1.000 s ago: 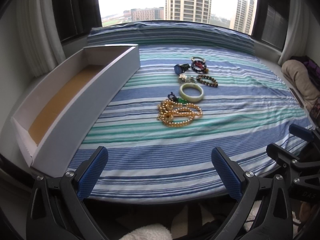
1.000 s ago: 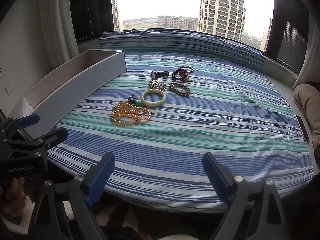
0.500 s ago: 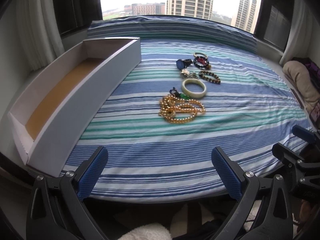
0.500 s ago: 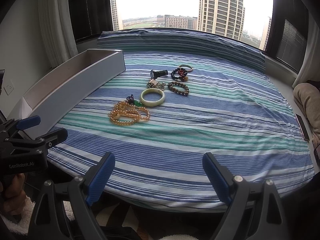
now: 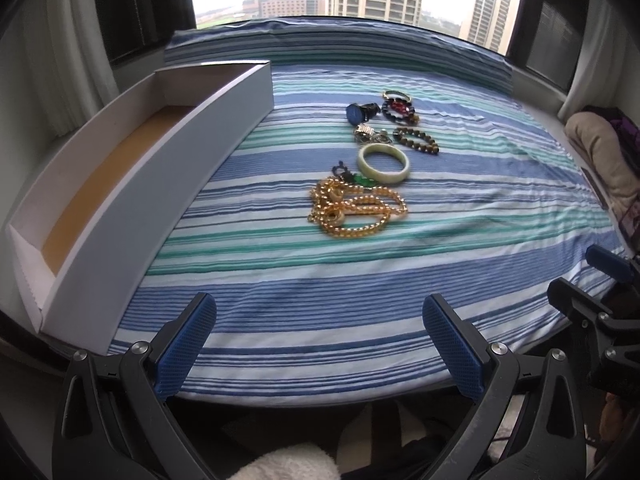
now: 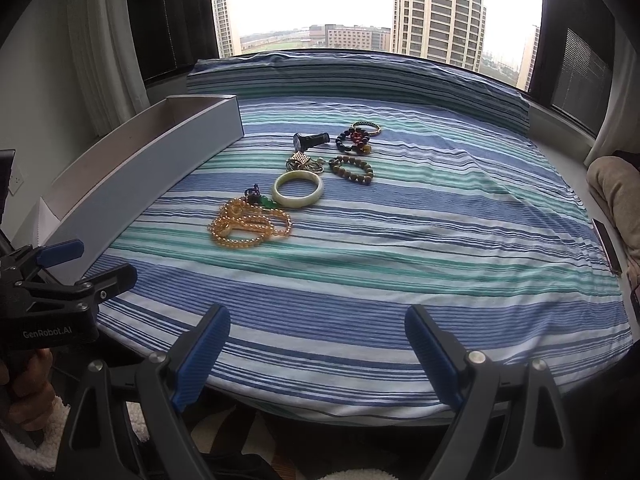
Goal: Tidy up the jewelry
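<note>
Jewelry [image 6: 304,184] lies on striped cloth [image 6: 400,260] beside a box [image 6: 160,164].

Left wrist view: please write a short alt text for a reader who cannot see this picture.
A small group of jewelry lies on a striped bedsheet: a gold bead necklace nearest, then a pale bangle and beaded bracelets behind it. A long, empty white box lies to the left. The open left tongs frame the bottom, holding nothing.

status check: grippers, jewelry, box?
Left gripper and right gripper open, empty. Jewelry pile on striped sheet, untouched. White box empty. Path clear.
</note>
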Available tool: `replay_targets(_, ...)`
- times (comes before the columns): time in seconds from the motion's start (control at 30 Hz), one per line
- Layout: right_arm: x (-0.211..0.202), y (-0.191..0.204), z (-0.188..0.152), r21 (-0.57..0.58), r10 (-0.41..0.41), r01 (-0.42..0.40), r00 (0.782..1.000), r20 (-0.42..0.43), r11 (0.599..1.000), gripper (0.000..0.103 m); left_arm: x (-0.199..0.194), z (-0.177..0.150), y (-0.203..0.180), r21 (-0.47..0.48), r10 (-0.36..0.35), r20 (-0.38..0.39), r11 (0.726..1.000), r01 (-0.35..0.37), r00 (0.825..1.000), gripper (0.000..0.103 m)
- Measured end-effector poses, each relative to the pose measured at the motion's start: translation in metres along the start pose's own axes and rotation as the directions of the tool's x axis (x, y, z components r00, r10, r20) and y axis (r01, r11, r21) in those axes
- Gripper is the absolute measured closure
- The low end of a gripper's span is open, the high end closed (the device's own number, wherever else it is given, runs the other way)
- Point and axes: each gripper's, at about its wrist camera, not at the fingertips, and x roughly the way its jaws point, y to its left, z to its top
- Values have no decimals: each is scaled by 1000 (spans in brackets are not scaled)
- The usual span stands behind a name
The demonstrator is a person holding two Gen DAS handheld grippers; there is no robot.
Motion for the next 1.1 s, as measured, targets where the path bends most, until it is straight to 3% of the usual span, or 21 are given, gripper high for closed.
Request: replay_targets(1.1,10,-28,-3,64,-1,2,1000,-18,998,12,37,13,4,-29,-51,-119,998,48,992,1)
